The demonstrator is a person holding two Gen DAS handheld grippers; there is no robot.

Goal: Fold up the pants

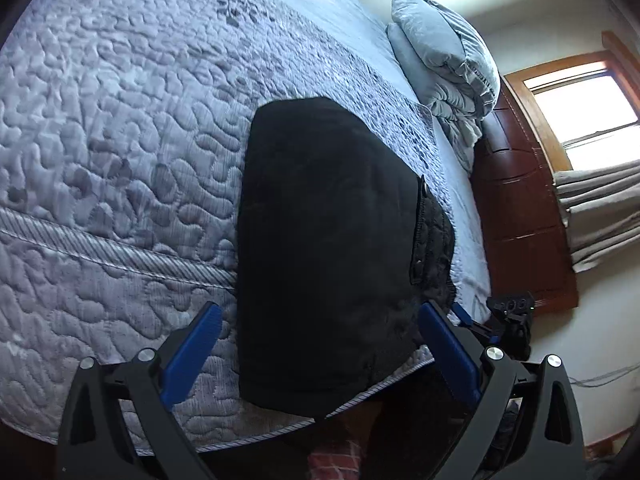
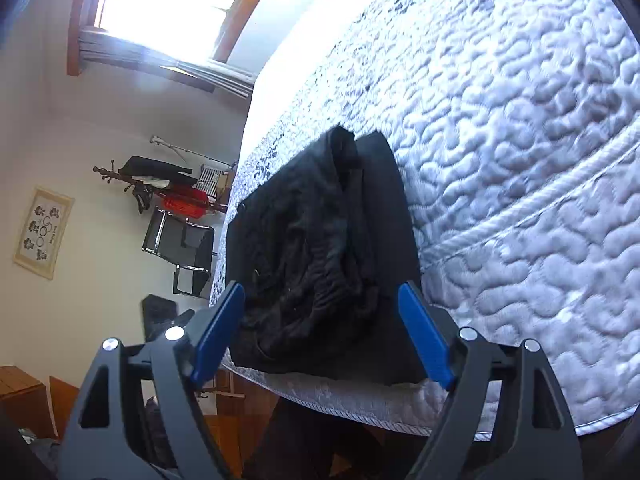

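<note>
Both claws released, left gripper [image 1: 320, 332] and right gripper [image 2: 322, 312] wide apart above folded pants [image 1: 324, 240] near quilt [image 1: 120, 140] edge: risk of snagging loose waistband, undoing fold.

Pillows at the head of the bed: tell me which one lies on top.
The ruffle-edged grey pillow lies on top, its frilled seam facing the wooden headboard. The plain, smooth pillow sits beneath it, showing only along the side toward the quilt.
</note>
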